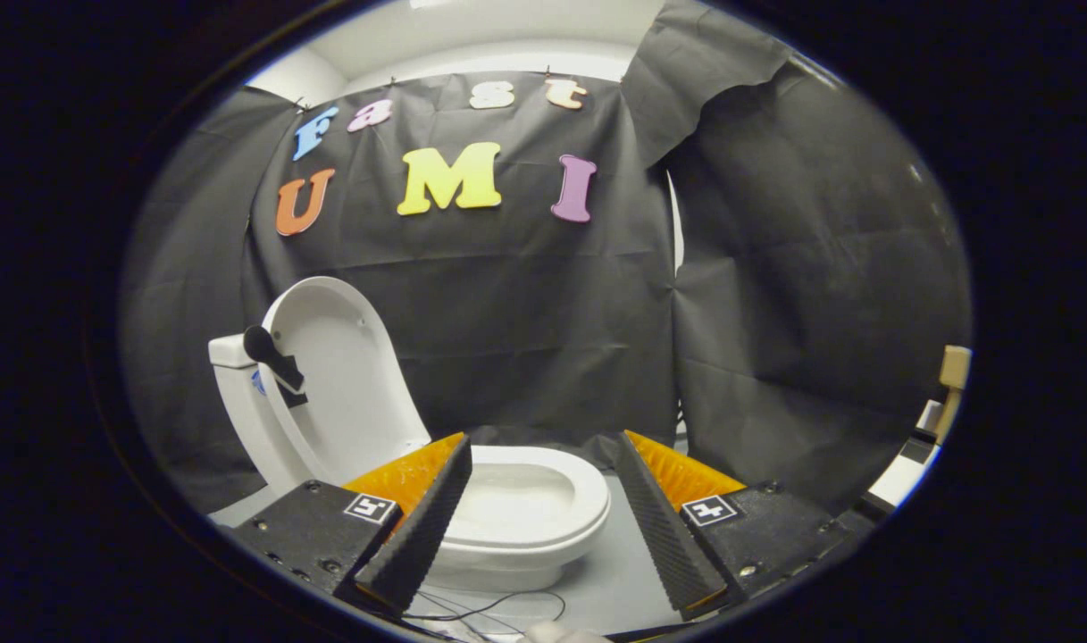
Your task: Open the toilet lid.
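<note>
Toilet lid (342,375) stands raised, leaning back against the tank (239,402) beyond the left finger, with the seat and bowl (525,509) exposed just ahead. The gripper (543,473) fingers are spread apart, holding nothing. Judging by this, the opening looks done.

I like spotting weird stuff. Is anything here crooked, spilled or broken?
Nothing spilled or broken. The toilet lid stands upright against the tank, the seat lies flat, and the gripper is open, holding nothing. A thin wire trails loosely across the floor.
</note>
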A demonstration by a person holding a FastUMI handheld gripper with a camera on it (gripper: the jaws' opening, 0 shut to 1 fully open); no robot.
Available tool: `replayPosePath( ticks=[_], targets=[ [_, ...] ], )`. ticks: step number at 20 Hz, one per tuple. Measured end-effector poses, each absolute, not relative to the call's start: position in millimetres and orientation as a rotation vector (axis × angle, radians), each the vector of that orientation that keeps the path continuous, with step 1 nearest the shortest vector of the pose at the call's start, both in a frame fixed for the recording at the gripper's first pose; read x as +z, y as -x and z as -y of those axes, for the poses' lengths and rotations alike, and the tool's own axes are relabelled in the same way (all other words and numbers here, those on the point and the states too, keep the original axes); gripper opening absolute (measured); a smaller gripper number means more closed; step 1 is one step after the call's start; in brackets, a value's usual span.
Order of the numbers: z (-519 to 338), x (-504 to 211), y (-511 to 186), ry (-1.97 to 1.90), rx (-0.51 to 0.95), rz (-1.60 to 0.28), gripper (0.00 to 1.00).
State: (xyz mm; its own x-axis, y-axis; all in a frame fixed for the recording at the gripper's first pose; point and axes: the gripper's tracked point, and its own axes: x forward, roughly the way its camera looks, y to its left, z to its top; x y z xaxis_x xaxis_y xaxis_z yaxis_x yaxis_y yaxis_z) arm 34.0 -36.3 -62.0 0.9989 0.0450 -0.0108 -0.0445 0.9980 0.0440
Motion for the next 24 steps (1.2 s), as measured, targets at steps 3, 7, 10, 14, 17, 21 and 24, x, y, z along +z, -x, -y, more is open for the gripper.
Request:
replayPosePath(
  ticks=[3, 7, 10, 14, 17, 21, 24],
  targets=[
    [35.6, -63.4, -33.9, -0.045, 0.048, -0.017, 1.00],
    [40.4, -63.9, -33.4, -0.042, 0.030, -0.019, 1.00],
    [39.9, -64.2, -33.9, -0.049, 0.028, -0.024, 1.00],
    [39.5, -65.7, -31.3, -0.041, 0.030, -0.021, 1.00],
    [37.6, -64.9, -31.9, -0.037, 0.032, -0.023, 1.00],
    [36.7, -66.7, -32.0, -0.032, 0.034, -0.026, 1.00],
    [36.3, -65.8, -30.6, -0.030, 0.033, -0.021, 1.00]
  ],
)
